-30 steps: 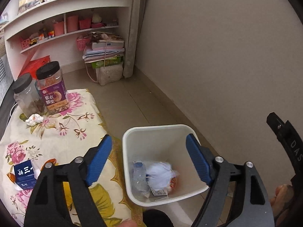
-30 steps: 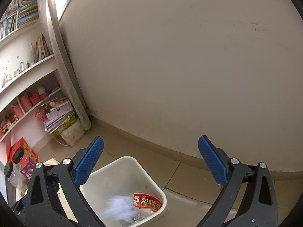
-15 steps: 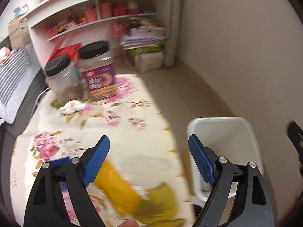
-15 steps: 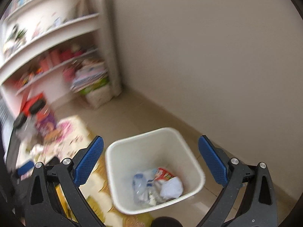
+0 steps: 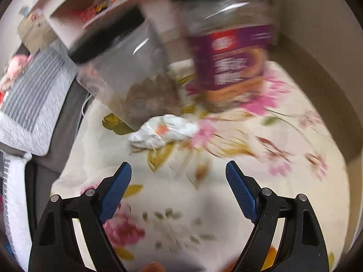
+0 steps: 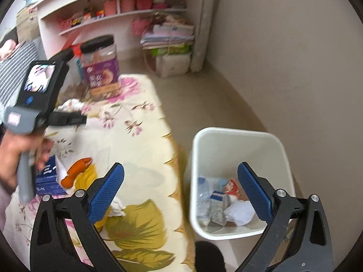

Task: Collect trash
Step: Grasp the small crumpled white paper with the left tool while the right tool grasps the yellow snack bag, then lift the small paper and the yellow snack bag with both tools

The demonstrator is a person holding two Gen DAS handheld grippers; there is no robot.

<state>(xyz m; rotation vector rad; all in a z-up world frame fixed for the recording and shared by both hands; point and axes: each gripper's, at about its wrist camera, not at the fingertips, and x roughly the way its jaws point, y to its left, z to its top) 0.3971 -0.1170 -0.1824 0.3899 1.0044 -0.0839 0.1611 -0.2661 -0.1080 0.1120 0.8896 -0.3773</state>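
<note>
The flowered surface [image 6: 136,149] carries two jars [image 6: 101,66] at 11 o'clock, a crumpled tissue [image 5: 163,131] before them, and a blue box [image 6: 48,179] at 9 o'clock.

Purple-labelled jar [image 6: 101,68], far end of desk [image 6: 140,149]: white characters, too blurred to read. Blue box [image 6: 48,179], near left: one white character resembling "三", rest illegible. Packets in bin [image 6: 240,136]: print unreadable.

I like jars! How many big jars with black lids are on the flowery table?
2. The purple-label jar stands at the table's far end, and the clear jar stands just left of it, above the crumpled white tissue. Others could be out of view.
</note>
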